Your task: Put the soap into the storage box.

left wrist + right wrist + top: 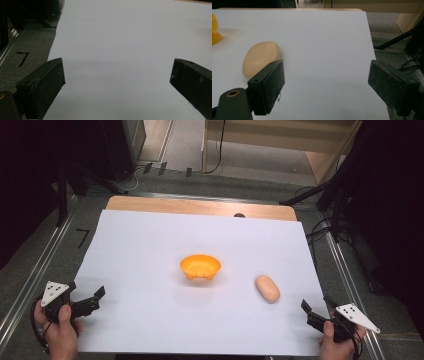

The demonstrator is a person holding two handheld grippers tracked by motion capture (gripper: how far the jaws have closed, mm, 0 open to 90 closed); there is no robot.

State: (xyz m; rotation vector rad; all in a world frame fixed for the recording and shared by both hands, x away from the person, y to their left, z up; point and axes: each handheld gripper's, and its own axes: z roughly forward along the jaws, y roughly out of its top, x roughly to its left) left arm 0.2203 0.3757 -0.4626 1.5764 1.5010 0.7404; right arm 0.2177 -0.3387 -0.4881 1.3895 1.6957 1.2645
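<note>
An orange bowl (200, 266) stands upright near the middle of the white sheet (145, 245). To its right lies a tan oval lump, like a small bread roll (267, 288). My left gripper (98, 299) rests at the sheet's near left edge, held in a hand, its jaws open over bare sheet (117, 70). At the near right corner my right gripper (307, 314) is also open with nothing between its jaws (326, 68). In the right gripper view the roll (260, 58) lies just beyond and left of the left jaw, apart from it, and the bowl (215, 27) shows at the far left edge.
The sheet covers a wooden table (200, 206) with a small dark spot (239, 215) at its far edge. Metal rails (30, 270) run along both sides over grey carpet. Black stands and cables (325, 195) sit at the far right.
</note>
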